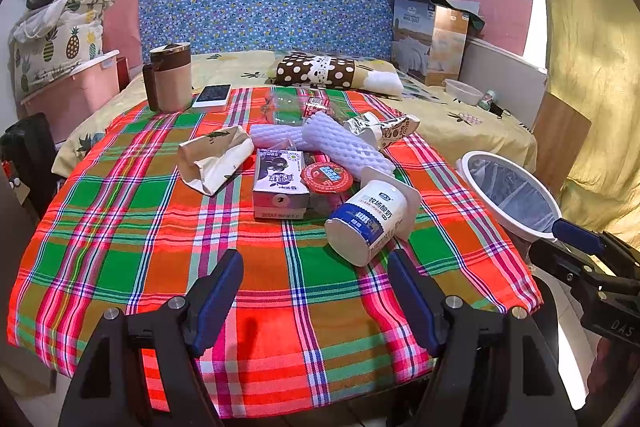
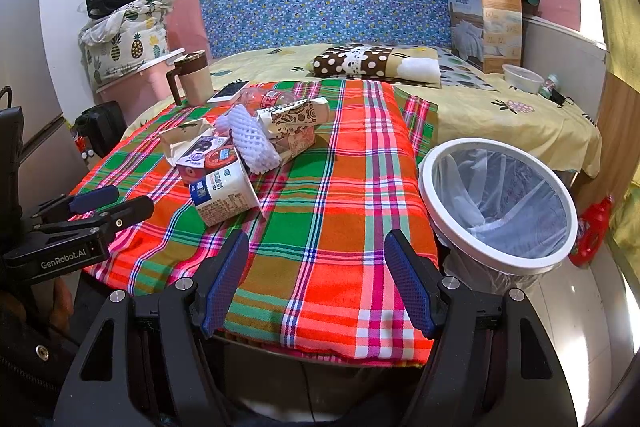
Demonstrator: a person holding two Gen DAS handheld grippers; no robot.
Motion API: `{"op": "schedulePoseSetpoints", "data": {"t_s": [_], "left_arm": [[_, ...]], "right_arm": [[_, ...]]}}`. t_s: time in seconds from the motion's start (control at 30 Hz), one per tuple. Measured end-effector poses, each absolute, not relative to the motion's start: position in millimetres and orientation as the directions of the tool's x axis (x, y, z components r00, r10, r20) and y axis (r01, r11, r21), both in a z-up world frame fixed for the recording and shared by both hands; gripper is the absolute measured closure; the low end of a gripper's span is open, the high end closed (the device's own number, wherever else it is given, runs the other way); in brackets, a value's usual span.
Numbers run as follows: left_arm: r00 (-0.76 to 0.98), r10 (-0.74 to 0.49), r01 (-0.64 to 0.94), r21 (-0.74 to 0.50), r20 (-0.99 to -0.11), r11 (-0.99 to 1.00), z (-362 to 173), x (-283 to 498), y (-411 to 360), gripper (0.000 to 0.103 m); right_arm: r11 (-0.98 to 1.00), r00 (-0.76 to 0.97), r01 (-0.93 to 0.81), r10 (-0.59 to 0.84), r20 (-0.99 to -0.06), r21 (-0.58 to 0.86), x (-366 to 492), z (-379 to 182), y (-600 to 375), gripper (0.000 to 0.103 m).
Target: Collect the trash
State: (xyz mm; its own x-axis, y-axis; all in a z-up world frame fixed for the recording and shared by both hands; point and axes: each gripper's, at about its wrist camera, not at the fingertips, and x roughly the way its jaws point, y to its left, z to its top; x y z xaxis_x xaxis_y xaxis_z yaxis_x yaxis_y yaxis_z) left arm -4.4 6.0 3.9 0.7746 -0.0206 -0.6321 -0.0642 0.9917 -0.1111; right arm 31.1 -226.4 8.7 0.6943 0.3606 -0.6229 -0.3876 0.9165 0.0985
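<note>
Two grippers up front and both have their jaws spread wide with nothing in them. My left gripper (image 1: 316,291) hovers over the near edge of the plaid cloth (image 1: 132,211), pointed at the trash pile in the middle. My right gripper (image 2: 316,279) hangs over the cloth's near right corner, just beside the bin (image 2: 500,259).

Closest item in the pile is a yogurt cup (image 1: 366,223) lying on its side, open mouth toward me, just ahead of the left gripper's right finger. Touching it behind is a milk carton (image 1: 280,187) with a red lid (image 1: 326,178) leaning on it. Left of the carton sits a crumpled paper bag (image 1: 214,157). Behind those are two white foam nets (image 1: 340,145), crossing each other, plus a patterned paper cup (image 2: 294,115) on its side and some clear plastic wrap (image 1: 296,103) at the back.

The bin stands off the right side of the table, white rim, clear liner inside. Looks like nothing's in it, as far as I can see.

Far left corner of the cloth has a mug (image 1: 170,79) and a phone (image 1: 212,95), well apart from the pile.
</note>
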Motion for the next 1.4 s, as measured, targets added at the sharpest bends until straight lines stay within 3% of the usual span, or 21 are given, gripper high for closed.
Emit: {"op": "schedulePoseSetpoints", "data": {"t_s": [0.83,1.4], "left_arm": [[0.776,-0.017,-0.075,-0.120,-0.630,0.990,-0.2,3.5,13.4,0.029],[0.739,0.022,-0.128,-0.108,-0.673,0.986,-22.1,69.0,47.8,0.029]], "right_arm": [[0.912,0.682,-0.400,0.365,-0.634,0.094,45.4,6.9,-217.2,0.031],[0.896,0.660,-0.428,0.399,-0.636,0.117,72.8,4.2,-202.6,0.031]]}}
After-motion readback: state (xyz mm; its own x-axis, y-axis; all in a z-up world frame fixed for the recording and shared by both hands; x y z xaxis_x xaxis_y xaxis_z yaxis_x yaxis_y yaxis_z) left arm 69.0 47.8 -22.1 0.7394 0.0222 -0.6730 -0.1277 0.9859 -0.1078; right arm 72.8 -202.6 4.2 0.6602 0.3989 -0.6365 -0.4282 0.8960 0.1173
